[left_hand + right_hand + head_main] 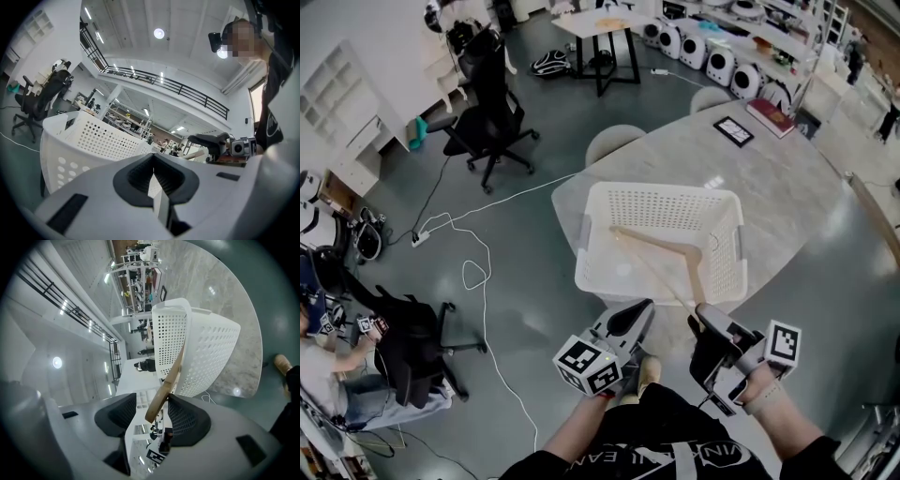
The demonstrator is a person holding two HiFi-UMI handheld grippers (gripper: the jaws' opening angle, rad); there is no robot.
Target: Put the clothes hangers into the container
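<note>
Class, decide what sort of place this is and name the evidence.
Probably a robotics lab or workshop office: black office chairs, shelving lined with white round machines, and power cables trailing across the floor.

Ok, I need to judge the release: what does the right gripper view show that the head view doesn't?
Only the right gripper view: the right tongs' jaws stand apart, the wooden hanger's end between them. Only the head view: the hanger's other arm lying inside the basket, plus a black office chair. Both: the hanger, the white basket, the marble table.
</note>
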